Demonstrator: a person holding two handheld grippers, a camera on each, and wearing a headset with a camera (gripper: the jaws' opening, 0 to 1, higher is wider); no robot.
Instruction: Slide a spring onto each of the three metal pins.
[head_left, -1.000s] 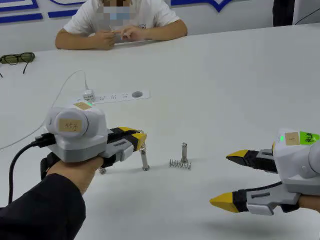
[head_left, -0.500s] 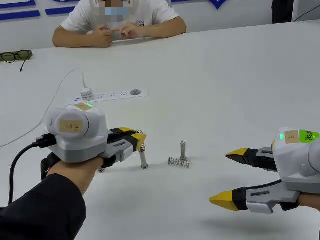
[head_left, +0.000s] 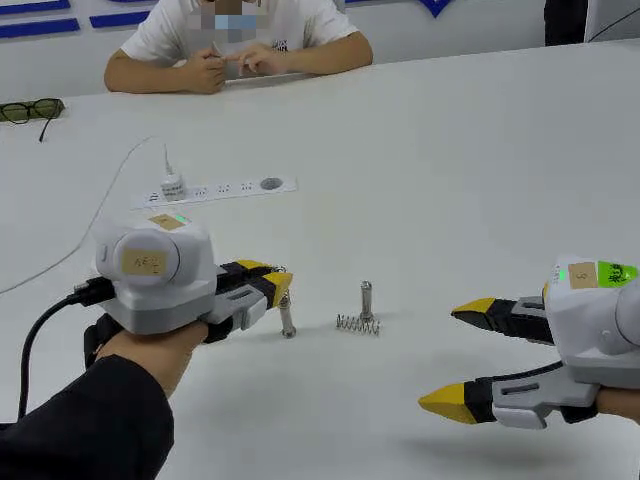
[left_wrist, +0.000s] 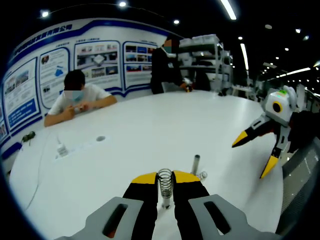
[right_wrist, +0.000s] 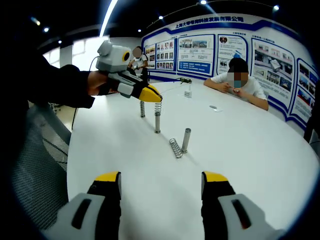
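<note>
The left gripper (head_left: 275, 285), jaws closed on an upright spring (left_wrist: 164, 182), held it in line with the pin (head_left: 287, 318) just beneath. Rightward, a bare pin (head_left: 367, 300) stood with a loose spring (head_left: 358, 323) lying flat at its foot. Beyond it was the right gripper (head_left: 440, 358), jaws apart and empty.

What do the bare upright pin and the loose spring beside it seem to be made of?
The pin looks like bare metal: grey, with a dull sheen. The loose spring seems thin silvery wire, probably steel; its coils glint. The alloy cannot be told.

White table (head_left: 450, 150) stands before blue-framed wall posters (right_wrist: 215, 47).
</note>
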